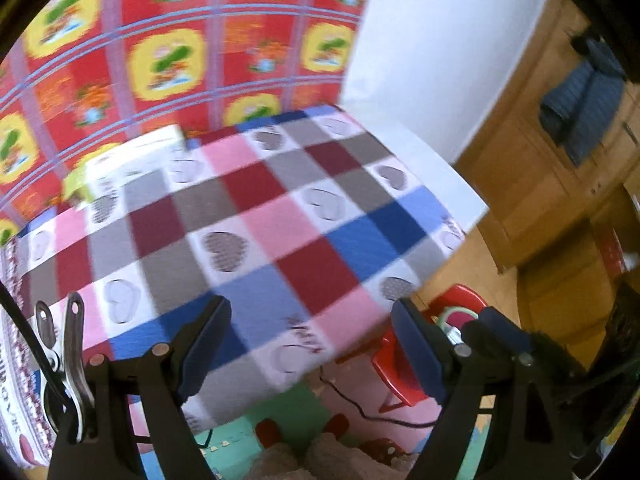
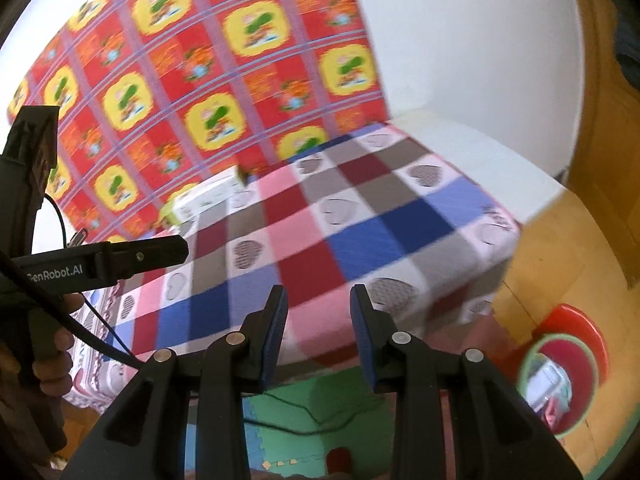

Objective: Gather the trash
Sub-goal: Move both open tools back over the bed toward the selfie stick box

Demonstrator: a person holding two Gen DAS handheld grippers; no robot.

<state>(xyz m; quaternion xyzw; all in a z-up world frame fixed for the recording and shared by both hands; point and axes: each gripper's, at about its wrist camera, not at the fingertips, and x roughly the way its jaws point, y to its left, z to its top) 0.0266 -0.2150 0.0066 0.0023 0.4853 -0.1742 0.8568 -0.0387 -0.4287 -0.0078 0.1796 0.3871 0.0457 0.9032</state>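
Observation:
A table under a checked cloth with hearts (image 1: 256,216) (image 2: 360,240) fills both views, blurred. At its far left lies a white carton (image 1: 132,152) (image 2: 208,196) with a yellow-green thing (image 1: 76,188) beside it. My left gripper (image 1: 310,312) hangs over the table's near edge, open wide with nothing between its fingers. It also shows in the right wrist view as a black finger (image 2: 160,248) at the left. My right gripper (image 2: 319,296) stands partly open and empty above the near edge. A round green-rimmed bin (image 2: 556,380) (image 1: 456,316) with wrappers inside sits low right, ringed by red plastic.
A red and yellow patterned sheet (image 1: 168,60) hangs behind the table. Wooden cabinets (image 1: 540,184) with a blue cloth stand at the right. Foam floor mats and a black cable (image 1: 360,408) lie below. A metal clip (image 1: 72,340) grips the cloth's left edge. A hand (image 2: 52,352) holds the left gripper.

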